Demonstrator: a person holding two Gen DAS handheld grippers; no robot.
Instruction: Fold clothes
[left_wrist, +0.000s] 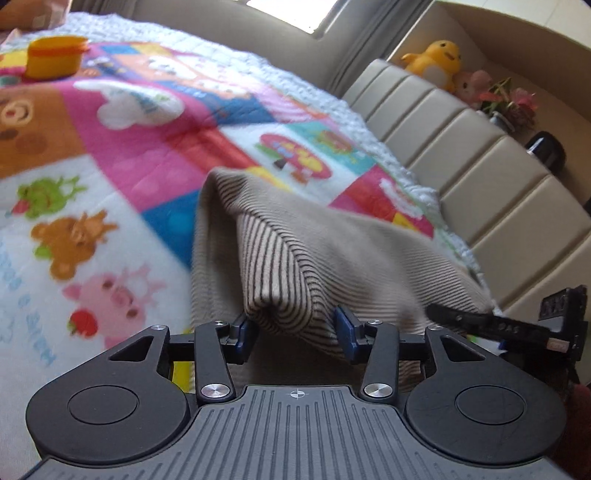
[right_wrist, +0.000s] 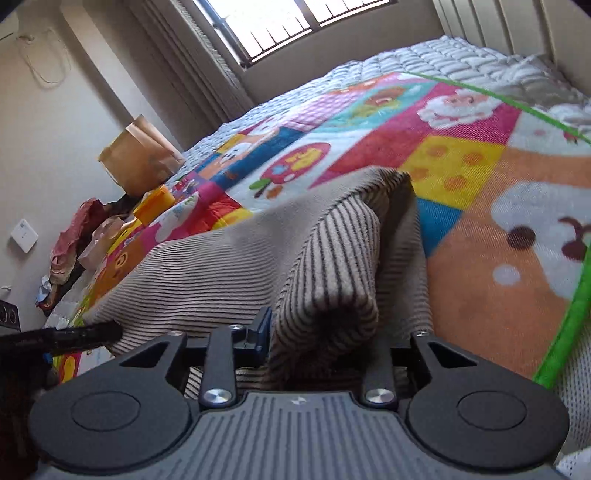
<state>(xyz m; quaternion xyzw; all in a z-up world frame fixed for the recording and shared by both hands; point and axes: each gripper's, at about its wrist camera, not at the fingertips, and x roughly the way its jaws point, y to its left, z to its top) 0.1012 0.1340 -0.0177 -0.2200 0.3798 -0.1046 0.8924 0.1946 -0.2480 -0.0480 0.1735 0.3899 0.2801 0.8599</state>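
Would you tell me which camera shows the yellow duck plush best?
The left wrist view: the yellow duck plush sits in plain sight on the ledge behind the padded headboard, beside a pink plush. The right wrist view does not show it at all.

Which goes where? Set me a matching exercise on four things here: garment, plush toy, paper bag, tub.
1 beige knit garment with dark stripes
2 yellow plush duck
3 brown paper bag
4 yellow plastic tub

a by the plain wall
b on the cartoon blanket
c on the ledge behind the padded headboard
d raised in a fold up front

Pairs: 1-d; 2-c; 3-a; 4-b
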